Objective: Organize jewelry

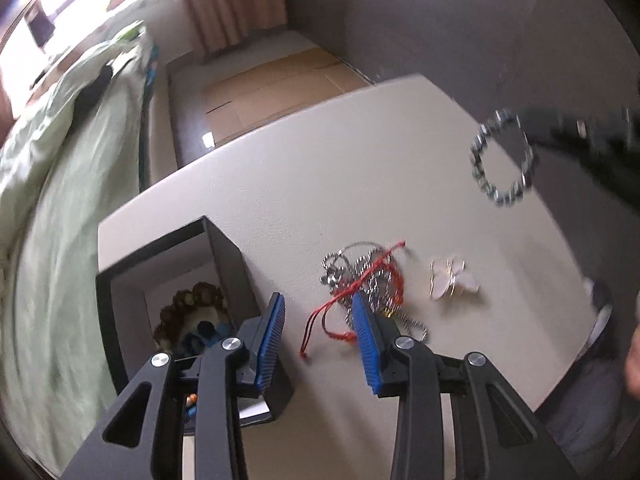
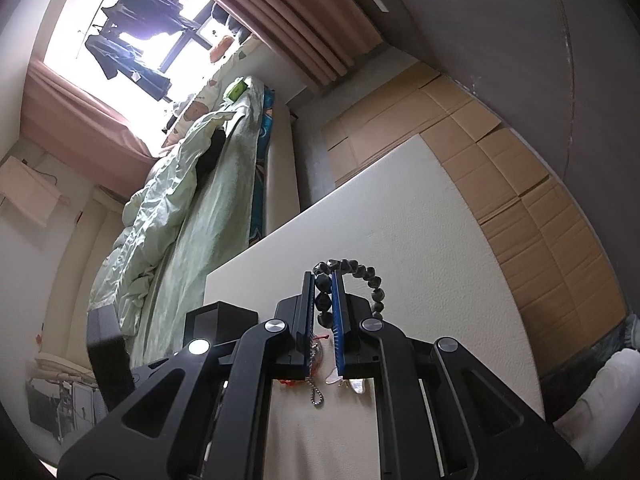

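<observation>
My left gripper [image 1: 318,300] hovers open over the white table [image 1: 360,168], nothing pressed between its blue pads. A loop of red cord [image 1: 332,320] lies on the table below the gap. The cord is tangled with a silver ball chain [image 1: 368,276]. A pale earring piece [image 1: 452,278] lies to the right of the tangle. On the left, the black box [image 1: 224,256] holds several bead bracelets [image 1: 192,312]. My right gripper [image 2: 322,276] is shut on a dark bead bracelet [image 2: 374,280], seen in the left wrist view as a hanging dark ring [image 1: 500,156] above the table.
A bed with a green cover [image 1: 68,184] runs along the table's left edge. Flattened cardboard [image 2: 520,184] covers the floor beyond the table's far edge. A person's leg [image 1: 600,360] is at the right edge. In the right wrist view the black box [image 2: 224,316] stands left of the fingers.
</observation>
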Available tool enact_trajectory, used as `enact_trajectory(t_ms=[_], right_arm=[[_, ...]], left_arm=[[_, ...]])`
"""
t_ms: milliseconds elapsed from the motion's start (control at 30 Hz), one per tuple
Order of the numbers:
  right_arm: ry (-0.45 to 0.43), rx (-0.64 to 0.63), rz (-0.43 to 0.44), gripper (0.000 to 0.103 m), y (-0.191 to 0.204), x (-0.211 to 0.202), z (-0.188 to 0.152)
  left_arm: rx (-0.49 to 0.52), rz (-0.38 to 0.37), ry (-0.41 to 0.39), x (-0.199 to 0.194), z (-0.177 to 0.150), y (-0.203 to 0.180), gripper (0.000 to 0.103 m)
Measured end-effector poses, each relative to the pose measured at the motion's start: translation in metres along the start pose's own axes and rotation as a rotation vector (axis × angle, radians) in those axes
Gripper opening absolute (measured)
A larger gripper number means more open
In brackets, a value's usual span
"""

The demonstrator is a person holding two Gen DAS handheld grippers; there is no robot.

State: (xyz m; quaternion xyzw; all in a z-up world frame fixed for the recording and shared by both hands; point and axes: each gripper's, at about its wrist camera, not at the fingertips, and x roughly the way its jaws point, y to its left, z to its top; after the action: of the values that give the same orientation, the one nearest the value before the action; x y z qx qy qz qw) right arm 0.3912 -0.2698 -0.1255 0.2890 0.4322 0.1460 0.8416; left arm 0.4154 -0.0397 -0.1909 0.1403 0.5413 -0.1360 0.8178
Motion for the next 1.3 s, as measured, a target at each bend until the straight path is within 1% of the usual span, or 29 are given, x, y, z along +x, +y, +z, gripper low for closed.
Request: enact_trajectory(t_ms=[100, 133, 200, 233, 333, 400, 467, 500, 567, 600, 633, 700, 767, 800, 833, 900, 933, 1000, 1167, 1300], right_arm=[[0.003, 0.002, 0.001, 0.009, -0.001, 0.0, -0.001], [0.003, 0.003, 0.0, 0.009, -0.002, 0.0, -0.001], [0.004, 0.004, -0.001, 0.009, -0.003, 0.0, -0.001], [0.004, 0.004, -0.001, 0.009, -0.003, 0.0, -0.001], [0.003, 0.005, -0.001, 0.009, -0.003, 0.0, 0.0], [0.002, 0.007, 0.0, 0.009, -0.004, 0.001, 0.0], [0.001, 0.007, 0.004, 0.009, -0.004, 0.001, 0.0], [0.001, 0.006, 0.005, 0.009, -0.004, 0.001, 0.0], [0.003, 0.005, 0.007, 0.009, -0.005, 0.001, 0.0], [0.004, 0.003, 0.008, 0.009, -0.004, 0.001, 0.0], [0.004, 0.002, 0.009, 0.009, -0.005, 0.001, 0.0], [0.007, 0.0, 0.009, 0.009, -0.005, 0.002, -0.001], [0.008, -0.002, 0.01, 0.009, -0.004, 0.002, -0.001], [0.008, -0.003, 0.011, 0.009, -0.004, 0.002, -0.001], [0.009, -0.003, 0.012, 0.009, -0.003, 0.002, -0.001], [0.008, -0.004, 0.015, 0.009, -0.002, 0.002, 0.0], [0.007, -0.005, 0.017, 0.009, -0.002, 0.001, 0.0], [0.007, -0.007, 0.023, 0.009, 0.0, 0.001, 0.0], [-0.007, -0.016, 0.045, 0.009, 0.012, -0.002, -0.003], [-0.022, -0.025, 0.072, 0.009, 0.022, -0.007, -0.005]], left_arm=[[0.098, 0.022, 0.014, 0.007, -0.002, -0.008, 0.033], [0.144, 0.038, 0.025, 0.009, -0.003, -0.012, 0.033], [0.203, 0.061, 0.034, 0.016, -0.005, -0.019, 0.033], [0.234, 0.066, 0.049, 0.019, -0.006, -0.022, 0.034], [0.308, 0.094, 0.094, 0.032, -0.009, -0.027, 0.034], [0.34, 0.089, 0.098, 0.037, -0.009, -0.03, 0.032], [0.34, 0.089, 0.111, 0.04, -0.004, -0.029, 0.032], [0.341, 0.086, 0.118, 0.042, -0.003, -0.028, 0.029], [0.342, 0.055, 0.133, 0.046, 0.0, -0.026, 0.025], [0.349, 0.044, 0.138, 0.046, 0.0, -0.026, 0.021], [0.346, 0.015, 0.151, 0.046, 0.001, -0.023, 0.015], [0.343, -0.006, 0.151, 0.044, 0.001, -0.021, 0.015], [0.356, -0.005, 0.148, 0.043, 0.0, -0.02, 0.012], [0.354, -0.004, 0.148, 0.042, -0.001, -0.019, 0.002], [0.337, -0.017, 0.15, 0.039, -0.002, -0.016, 0.0], [0.3, -0.061, 0.135, 0.029, -0.002, -0.013, 0.0], [0.283, -0.069, 0.117, 0.021, -0.001, -0.01, 0.0], [0.262, -0.08, 0.093, 0.01, 0.002, -0.012, 0.0], [0.198, -0.097, 0.015, -0.035, 0.008, -0.007, 0.0], [0.15, -0.126, -0.039, -0.07, 0.014, -0.002, 0.0]])
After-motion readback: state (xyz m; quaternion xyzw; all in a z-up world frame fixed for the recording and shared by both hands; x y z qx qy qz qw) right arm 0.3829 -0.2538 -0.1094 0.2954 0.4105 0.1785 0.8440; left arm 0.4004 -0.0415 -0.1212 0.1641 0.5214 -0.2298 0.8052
